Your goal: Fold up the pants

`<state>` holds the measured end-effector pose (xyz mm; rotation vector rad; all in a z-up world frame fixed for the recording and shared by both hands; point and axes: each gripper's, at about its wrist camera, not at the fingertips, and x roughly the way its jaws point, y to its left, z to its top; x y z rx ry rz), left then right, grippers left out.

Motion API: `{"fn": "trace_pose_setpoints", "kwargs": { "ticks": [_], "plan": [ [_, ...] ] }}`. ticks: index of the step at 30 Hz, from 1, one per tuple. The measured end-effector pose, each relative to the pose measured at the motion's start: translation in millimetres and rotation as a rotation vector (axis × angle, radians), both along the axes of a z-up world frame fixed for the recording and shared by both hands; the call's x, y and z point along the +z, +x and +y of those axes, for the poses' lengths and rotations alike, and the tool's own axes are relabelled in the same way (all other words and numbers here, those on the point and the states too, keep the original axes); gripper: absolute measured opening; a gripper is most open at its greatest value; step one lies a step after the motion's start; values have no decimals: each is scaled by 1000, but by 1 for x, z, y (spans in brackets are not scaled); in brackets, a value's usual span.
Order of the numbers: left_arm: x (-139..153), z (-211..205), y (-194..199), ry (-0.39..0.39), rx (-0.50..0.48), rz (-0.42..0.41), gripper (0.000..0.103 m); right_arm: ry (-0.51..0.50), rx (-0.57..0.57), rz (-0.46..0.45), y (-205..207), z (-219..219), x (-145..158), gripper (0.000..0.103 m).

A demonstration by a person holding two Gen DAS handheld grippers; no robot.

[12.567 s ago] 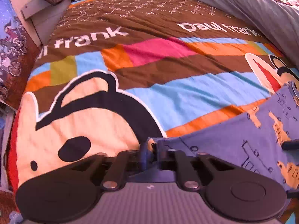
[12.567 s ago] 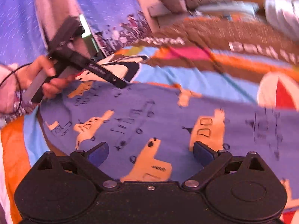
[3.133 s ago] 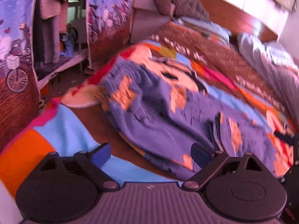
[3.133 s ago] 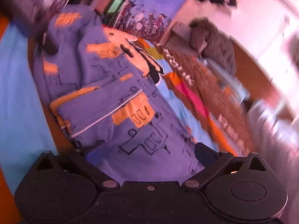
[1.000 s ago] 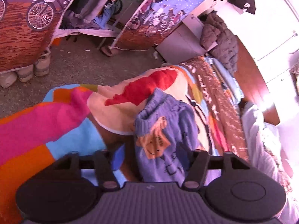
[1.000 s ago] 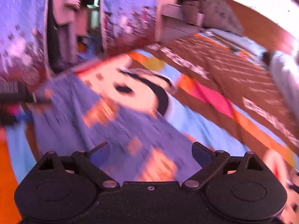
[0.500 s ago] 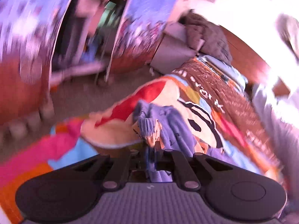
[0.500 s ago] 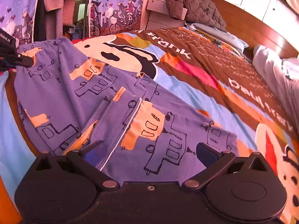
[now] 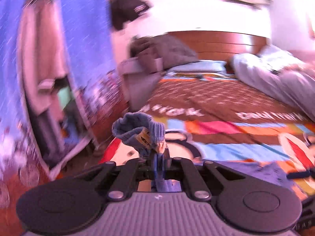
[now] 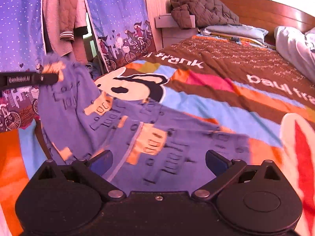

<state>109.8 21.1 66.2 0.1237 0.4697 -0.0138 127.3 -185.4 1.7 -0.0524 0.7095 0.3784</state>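
Purple pants [image 10: 122, 125] printed with orange trucks lie across the colourful bedspread [image 10: 216, 106]. My left gripper [image 9: 157, 157] is shut on the bunched waistband [image 9: 139, 131] and holds it up off the bed. In the right wrist view that gripper's black fingers [image 10: 29, 78] enter from the left and lift the pants' near-left end. My right gripper [image 10: 157, 159] stands open just above the folded pants, nothing between its blue pads [image 10: 214, 163].
A brown headboard [image 10: 265, 9], pillows [image 10: 236, 31] and a grey duvet [image 10: 293, 45] lie at the far end. A nightstand with a dark jacket [image 10: 200, 9] stands at the bed's left. Blue curtains [image 10: 116, 19] and hanging clothes [image 10: 61, 19] line the left wall.
My left gripper closed on the pants' waistband, rolled upright and lifted it off the bed. My right gripper shifted along the pants and stayed open.
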Motion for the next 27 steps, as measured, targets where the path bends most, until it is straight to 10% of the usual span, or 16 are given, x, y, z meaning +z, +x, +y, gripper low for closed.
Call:
{"fn": "trace_pose_setpoints", "kwargs": {
  "ticks": [6,16,19,27],
  "plan": [
    [0,-87,-25,228,-243,-46,5,-102,-18,-90,-14,-56,8,100],
    [-79,-198,-24,340,-417,124,25,-87,-196,-59,1,-147,-9,100],
    [-89,-204,-34,377,-413,108,61,56,-235,-12,8,-169,-14,100],
    [-94,-198,-41,414,-376,137,63,403,-61,67,22,-161,-17,94]
  ]
}}
